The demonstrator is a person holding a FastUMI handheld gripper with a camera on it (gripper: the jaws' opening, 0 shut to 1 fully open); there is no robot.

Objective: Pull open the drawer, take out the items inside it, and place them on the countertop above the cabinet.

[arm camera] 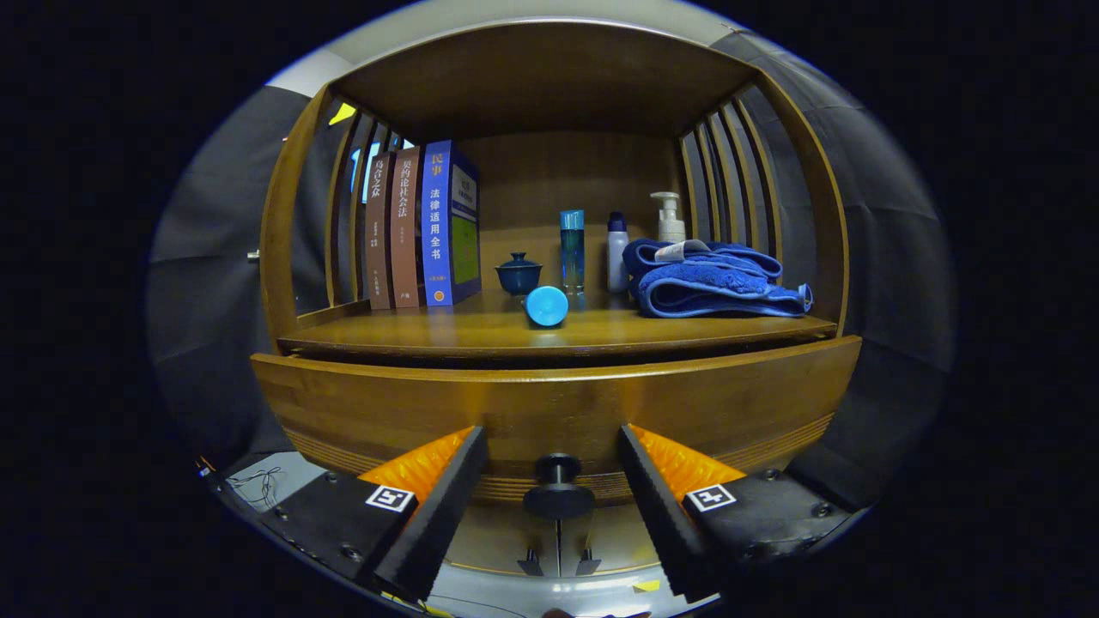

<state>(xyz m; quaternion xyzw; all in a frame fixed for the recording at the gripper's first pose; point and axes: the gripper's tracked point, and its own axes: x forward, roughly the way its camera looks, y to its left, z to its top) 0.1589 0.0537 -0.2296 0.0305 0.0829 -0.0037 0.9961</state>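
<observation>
Hand-held gripper (556, 481) open, fingers either side of drawer (558, 403) knob (558, 496), not touching. Drawer looks slightly out; counter (481, 330) carries stuff already. Pull or push stage, can't tell.

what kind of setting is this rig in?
Likely a staged home corner in a recording booth: a wooden cabinet whose countertop holds books and a folded blue towel. The hand-held gripper is open, fingers either side of the drawer knob.

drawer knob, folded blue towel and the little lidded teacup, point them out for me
drawer knob (558, 498), gripper view, on its round disc between the open fingers
folded blue towel (717, 287), gripper view, on its front fold
lidded teacup (519, 275), gripper view, on its bowl
</observation>
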